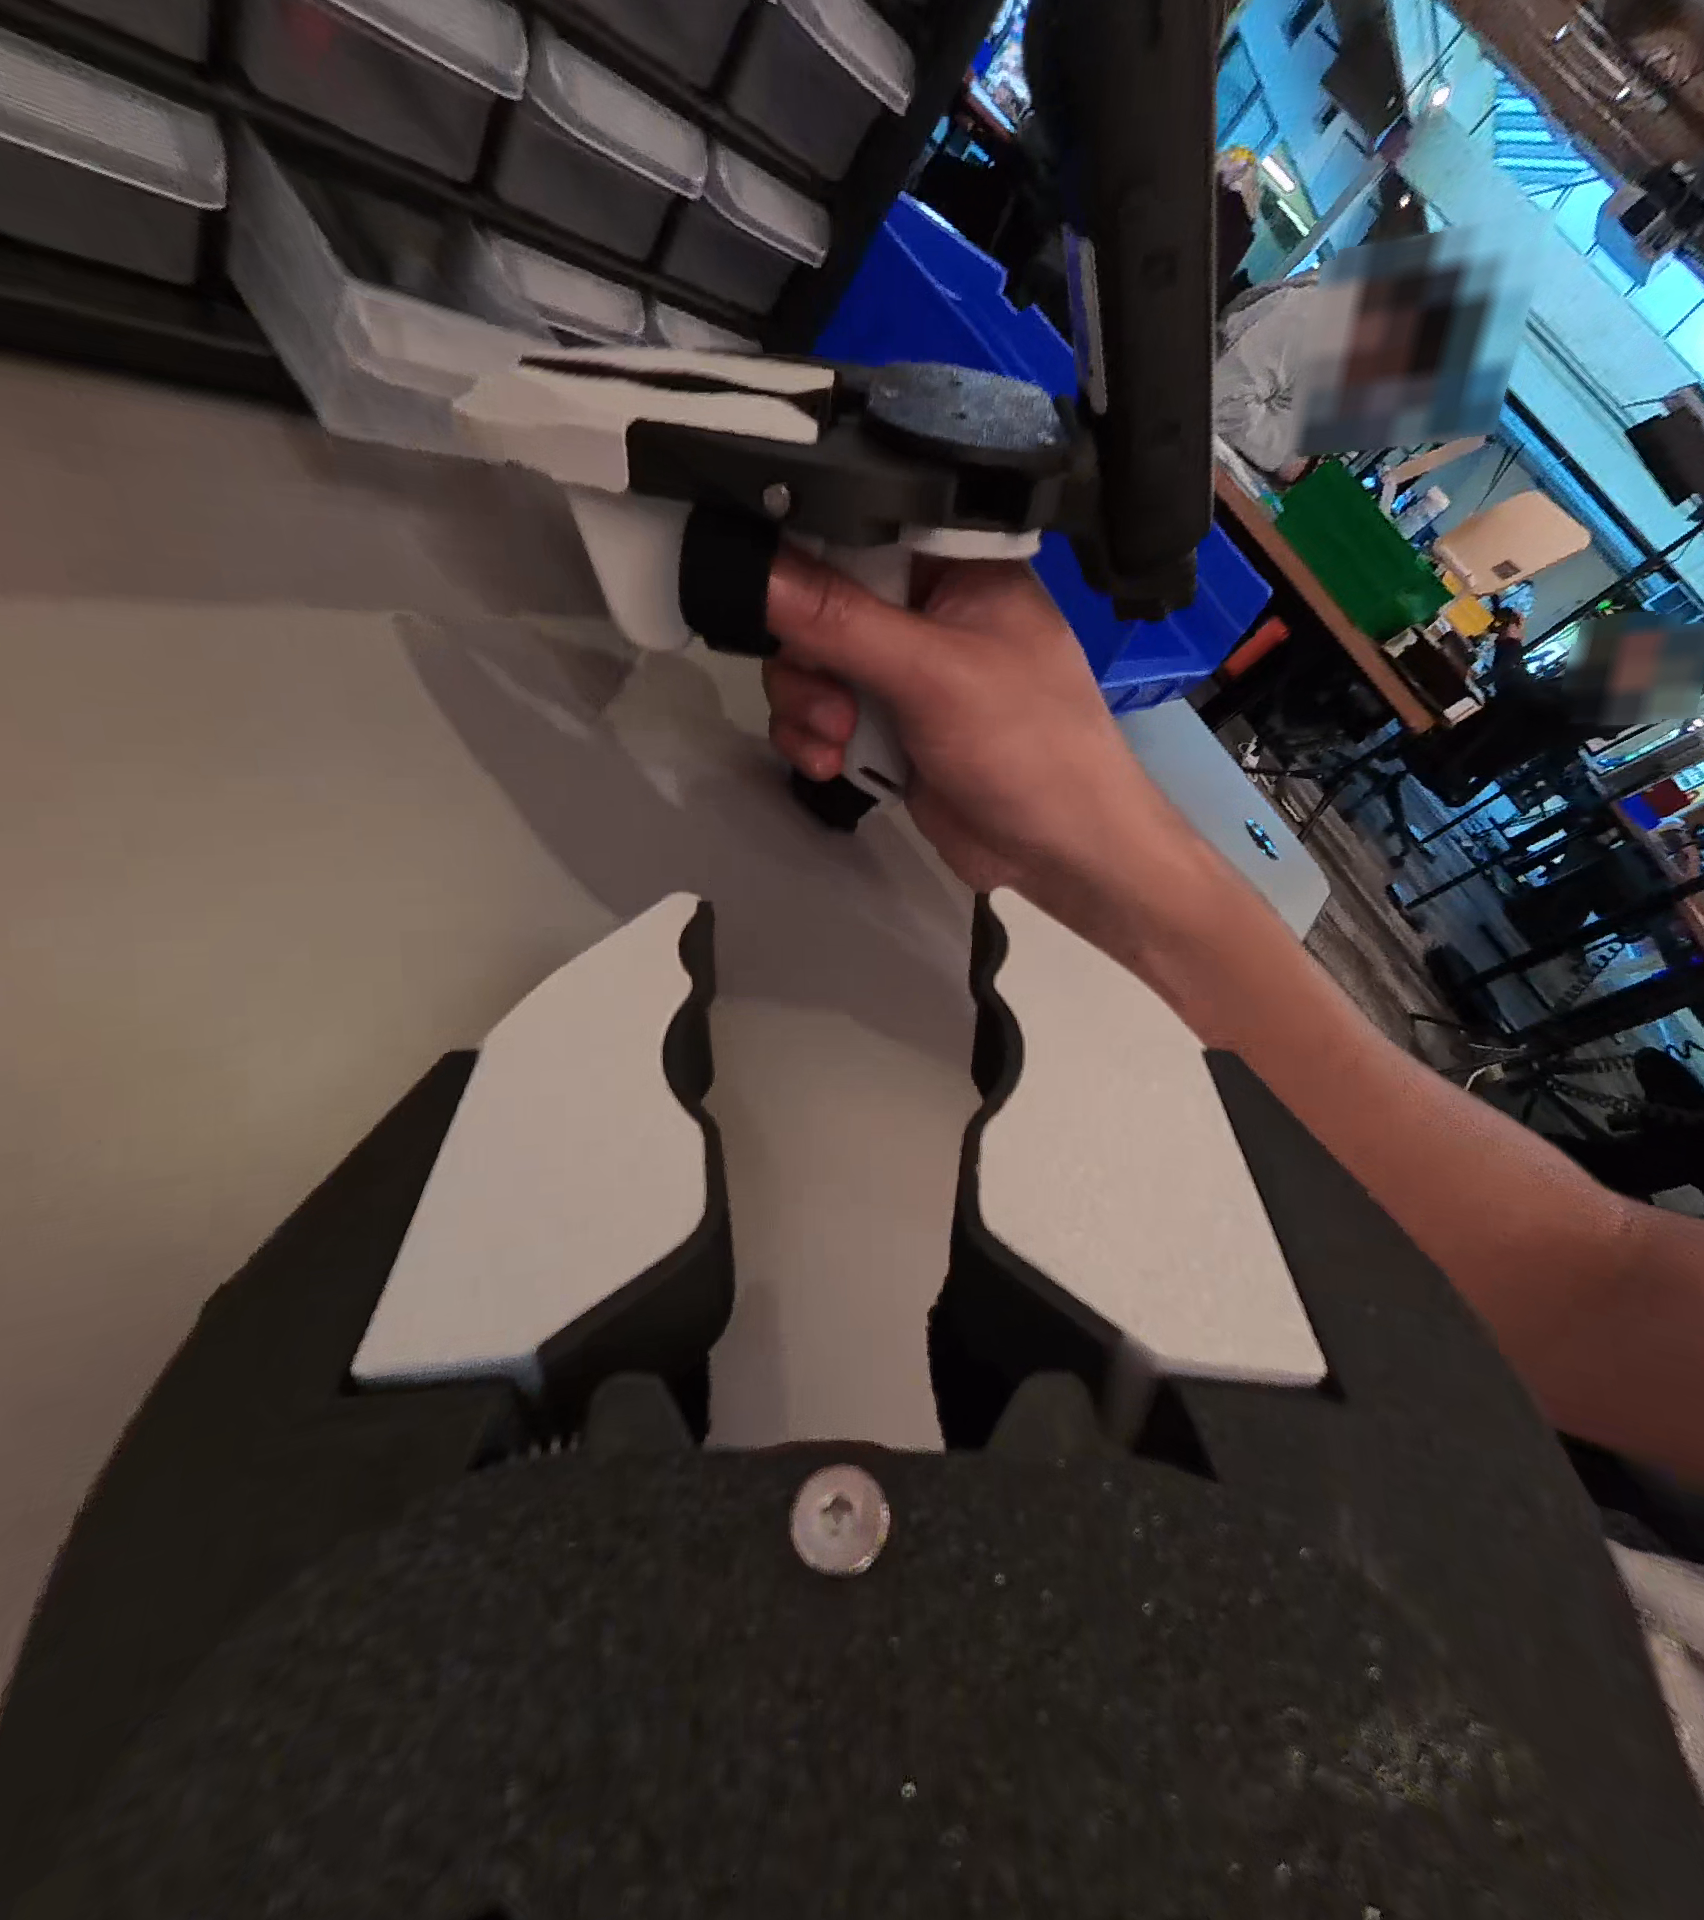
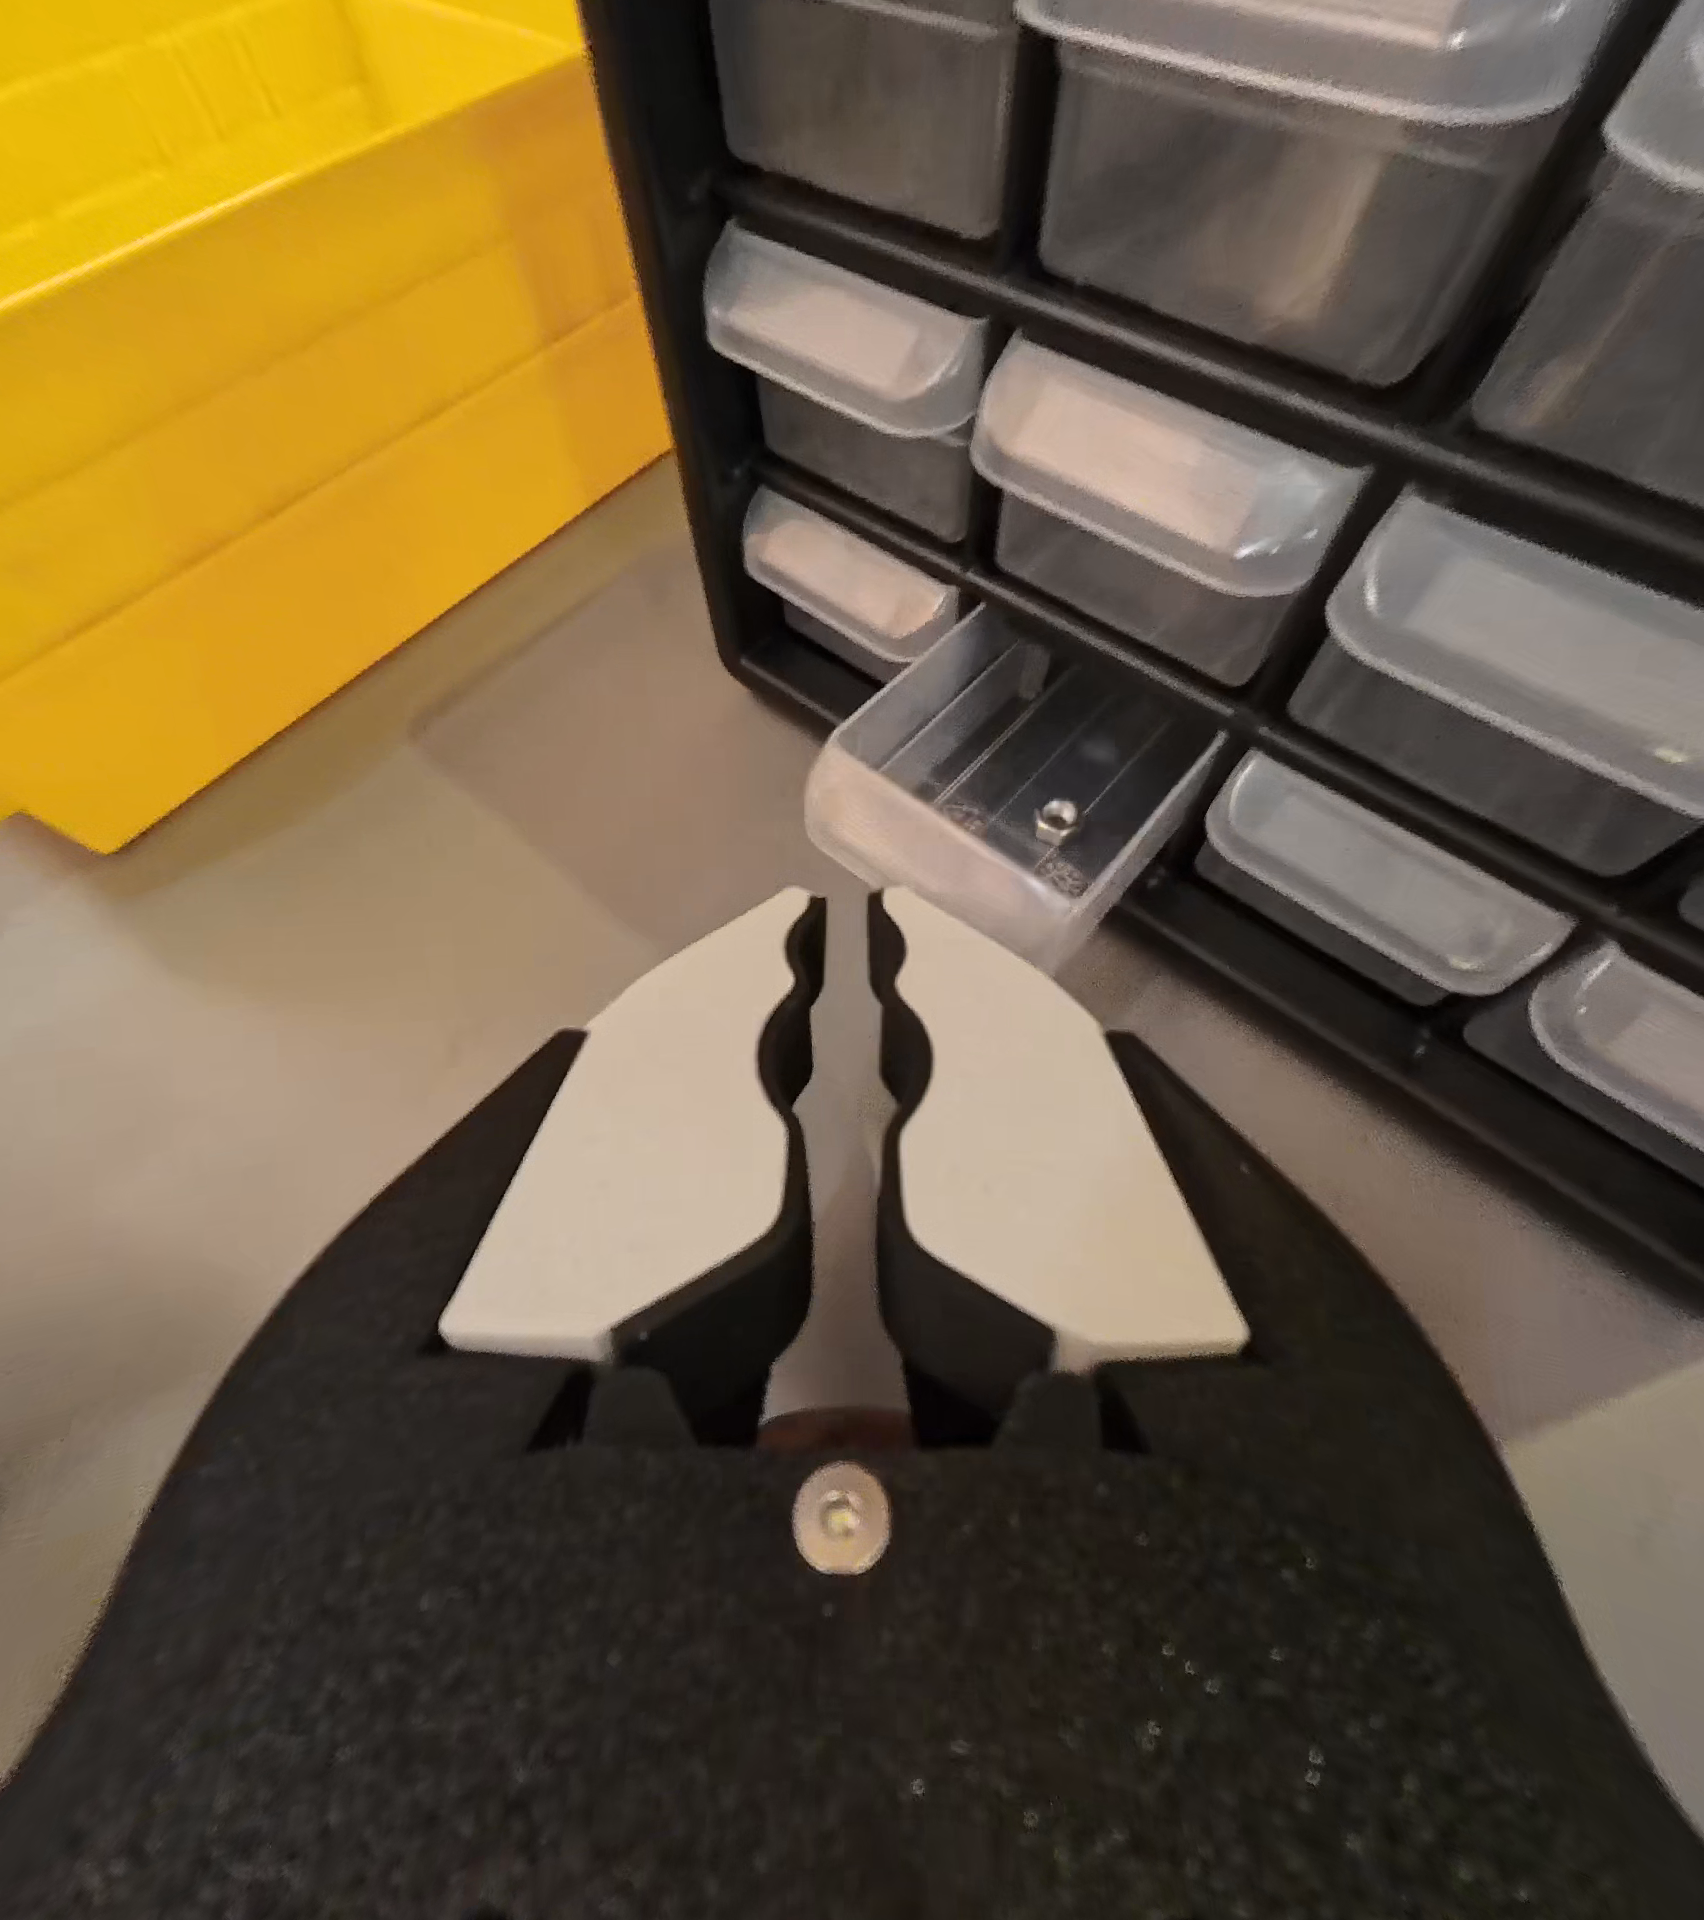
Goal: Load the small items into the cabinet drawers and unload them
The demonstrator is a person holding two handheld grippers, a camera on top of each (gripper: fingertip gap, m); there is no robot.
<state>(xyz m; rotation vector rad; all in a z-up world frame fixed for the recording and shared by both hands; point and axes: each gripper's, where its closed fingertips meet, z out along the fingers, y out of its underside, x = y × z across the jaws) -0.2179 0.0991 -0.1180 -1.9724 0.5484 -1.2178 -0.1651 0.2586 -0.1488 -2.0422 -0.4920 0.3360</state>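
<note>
A black cabinet of clear plastic drawers stands on the grey table. One bottom-row drawer is pulled out, with a small metal piece inside it. My right gripper is almost closed, with only a narrow slit between its fingertips and nothing in it. Its tips are right at the drawer's front lip. In the left wrist view, a hand holds the right gripper against the same drawer. My left gripper is open and empty over the bare table, short of the cabinet.
A yellow bin sits on the table left of the cabinet. A blue bin stands beside the cabinet's far side, with a small silver box near the table edge. Desks, stands and people fill the room beyond. Tip to tip, the grippers are about 15 cm apart. Measured from the fingertips, the black cabinet is 9 cm or so from the right gripper and 20 cm from the left.
</note>
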